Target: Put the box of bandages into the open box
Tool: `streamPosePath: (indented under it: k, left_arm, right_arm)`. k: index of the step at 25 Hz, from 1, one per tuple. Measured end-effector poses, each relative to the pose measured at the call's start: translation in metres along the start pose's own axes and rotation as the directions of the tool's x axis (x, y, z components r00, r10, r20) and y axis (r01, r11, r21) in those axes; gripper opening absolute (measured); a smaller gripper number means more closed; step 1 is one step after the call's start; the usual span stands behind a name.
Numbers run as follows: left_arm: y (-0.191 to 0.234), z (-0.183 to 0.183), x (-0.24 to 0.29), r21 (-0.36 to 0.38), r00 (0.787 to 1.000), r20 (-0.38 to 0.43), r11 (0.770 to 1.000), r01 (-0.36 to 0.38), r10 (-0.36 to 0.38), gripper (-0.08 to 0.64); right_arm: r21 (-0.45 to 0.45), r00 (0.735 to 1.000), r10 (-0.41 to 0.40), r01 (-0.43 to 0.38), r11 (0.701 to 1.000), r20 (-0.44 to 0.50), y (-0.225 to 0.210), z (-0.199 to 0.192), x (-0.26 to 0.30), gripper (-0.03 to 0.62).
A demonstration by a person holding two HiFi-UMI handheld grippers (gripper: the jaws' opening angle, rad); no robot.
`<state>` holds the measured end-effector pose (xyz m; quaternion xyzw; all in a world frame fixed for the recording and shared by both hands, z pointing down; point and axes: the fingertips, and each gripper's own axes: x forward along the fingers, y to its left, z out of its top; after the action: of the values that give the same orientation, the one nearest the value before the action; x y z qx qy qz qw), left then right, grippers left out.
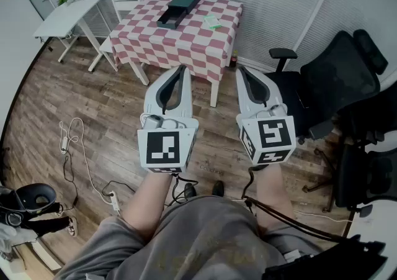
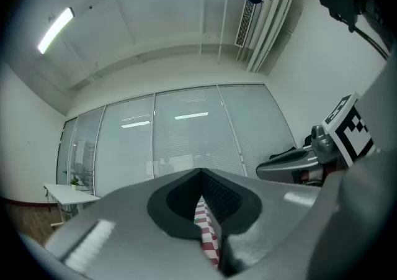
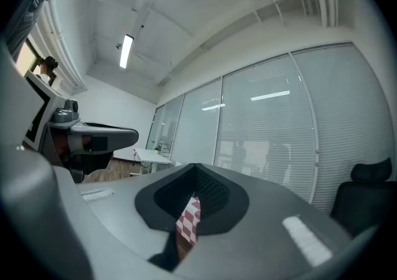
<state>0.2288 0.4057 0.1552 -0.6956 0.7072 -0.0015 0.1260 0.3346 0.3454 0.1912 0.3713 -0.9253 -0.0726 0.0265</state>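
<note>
Both closed and empty, the left hand-held gripper [image 1: 182,71] and right hand-held gripper [image 1: 240,71] hover facing the checkered table [image 1: 197,44].

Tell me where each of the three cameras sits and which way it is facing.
Head view: on the person's head, looking steeply down at the floor and checkered table; shows left gripper, right gripper, forearms, lap.
Left gripper view: on the left gripper, looking along its shut fingers at the blinds; right gripper shows at right.
Right gripper view: on the right gripper, facing the same blinds; left gripper shows at left.
Shared: all three catch the checkered table, the gripper views only between the fingers.
</note>
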Motion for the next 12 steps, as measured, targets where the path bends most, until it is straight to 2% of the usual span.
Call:
streamPosePath:
  k: [12]
  left_arm:
    - [-0.018,-0.005,0.018,0.000,1.000,-0.010,1.000,-0.027,0.027,0.000]
  right_arm:
    - [0.012,1.000,0.021,-0.021,1.000,0.006,-0.025,-0.011,0.002,0.025]
